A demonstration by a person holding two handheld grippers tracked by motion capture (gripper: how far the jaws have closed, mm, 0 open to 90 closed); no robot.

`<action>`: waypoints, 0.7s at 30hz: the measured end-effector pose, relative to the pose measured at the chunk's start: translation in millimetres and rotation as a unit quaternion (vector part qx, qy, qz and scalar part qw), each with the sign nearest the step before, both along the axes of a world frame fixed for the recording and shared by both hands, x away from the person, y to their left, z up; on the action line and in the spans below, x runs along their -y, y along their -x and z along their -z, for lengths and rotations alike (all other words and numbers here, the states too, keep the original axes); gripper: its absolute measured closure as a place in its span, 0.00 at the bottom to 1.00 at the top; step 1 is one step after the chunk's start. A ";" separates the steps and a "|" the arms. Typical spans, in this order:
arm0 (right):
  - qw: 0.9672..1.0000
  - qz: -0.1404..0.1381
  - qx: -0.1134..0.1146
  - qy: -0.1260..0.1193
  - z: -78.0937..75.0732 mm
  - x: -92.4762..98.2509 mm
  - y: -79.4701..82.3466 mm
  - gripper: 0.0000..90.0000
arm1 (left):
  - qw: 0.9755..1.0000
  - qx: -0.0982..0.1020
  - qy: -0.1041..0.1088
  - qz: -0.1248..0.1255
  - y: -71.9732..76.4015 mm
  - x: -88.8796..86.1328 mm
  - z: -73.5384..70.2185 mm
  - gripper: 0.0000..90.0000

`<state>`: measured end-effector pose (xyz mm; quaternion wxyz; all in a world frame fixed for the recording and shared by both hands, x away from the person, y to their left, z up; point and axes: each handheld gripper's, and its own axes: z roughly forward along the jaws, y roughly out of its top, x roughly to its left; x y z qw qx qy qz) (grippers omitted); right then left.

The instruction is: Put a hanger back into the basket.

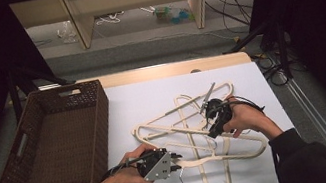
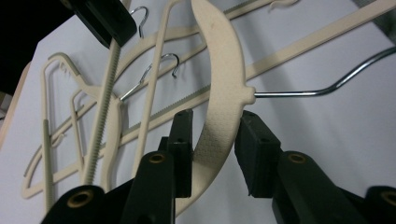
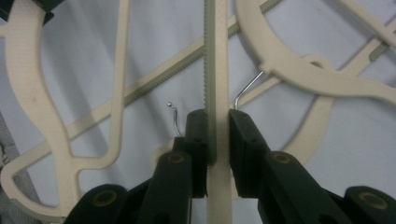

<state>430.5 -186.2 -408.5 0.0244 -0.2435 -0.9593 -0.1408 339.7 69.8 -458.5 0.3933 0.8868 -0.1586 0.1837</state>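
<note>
Several cream plastic hangers (image 1: 191,117) with metal hooks lie tangled on the white mat (image 1: 142,100). My left gripper (image 1: 177,157) (image 2: 217,116) is at the near side of the pile. Its pads press both sides of one hanger's curved shoulder (image 2: 219,93), right beside its wire hook (image 2: 322,91). My right gripper (image 1: 212,131) (image 3: 217,114) is over the middle of the pile, shut on the notched straight bar (image 3: 215,56) of another hanger. In the left gripper view that bar (image 2: 105,107) runs up to the right gripper's jaw at the top left.
An empty brown wicker basket (image 1: 99,113) stands at the left of the mat, its long side along the mat's edge. Beyond the table's far edge (image 1: 172,68) are wooden shelf legs and cables on the floor. Dark stands flank both sides.
</note>
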 end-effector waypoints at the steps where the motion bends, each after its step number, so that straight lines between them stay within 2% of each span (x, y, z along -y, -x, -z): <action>1: 1.000 -0.001 -0.003 -0.004 1.7 1.3 0.4 0.87 | 1.000 0.001 0.002 0.003 0.6 -0.1 -3.8 0.77; 2: 1.000 0.001 -0.004 -0.007 3.8 2.5 0.7 0.87 | 1.000 0.005 0.002 0.004 1.0 -0.3 -8.1 0.79; 4: 1.000 0.000 -0.014 -0.014 7.1 5.3 0.7 0.87 | 1.000 -0.001 0.006 0.006 2.6 -0.1 -15.2 0.81; 7: 0.999 0.001 -0.026 -0.028 13.3 8.3 1.0 0.87 | 1.000 0.005 0.011 -0.001 3.5 -0.3 -25.5 0.84; 9: 0.999 -0.002 -0.039 -0.034 17.1 8.7 3.7 0.87 | 1.000 0.006 0.019 -0.002 3.9 -1.5 -33.4 0.88; 13: 0.998 -0.007 -0.050 -0.049 20.0 8.6 5.8 0.88 | 0.999 0.015 0.041 -0.012 0.9 -4.3 -48.7 0.91; 14: 0.997 -0.004 -0.055 -0.054 21.0 8.6 6.5 0.87 | 0.999 0.021 0.045 -0.015 0.0 -4.5 -50.7 0.92; 16: 0.996 0.006 -0.062 -0.065 22.8 9.8 6.6 0.86 | 0.998 0.018 0.050 -0.021 -3.3 -4.7 -54.4 0.93; 18: 0.996 0.016 -0.056 -0.075 21.4 12.1 6.0 0.83 | 0.998 0.015 0.053 -0.032 -5.4 -3.5 -57.1 0.93; 19: 0.995 0.029 -0.049 -0.083 19.4 13.2 5.3 0.76 | 0.998 0.010 0.057 -0.036 -6.1 -2.6 -57.5 0.93; 21: 0.993 0.051 -0.024 -0.108 9.6 18.4 1.8 0.68 | 0.998 0.009 0.053 -0.045 -7.9 -0.6 -59.4 0.93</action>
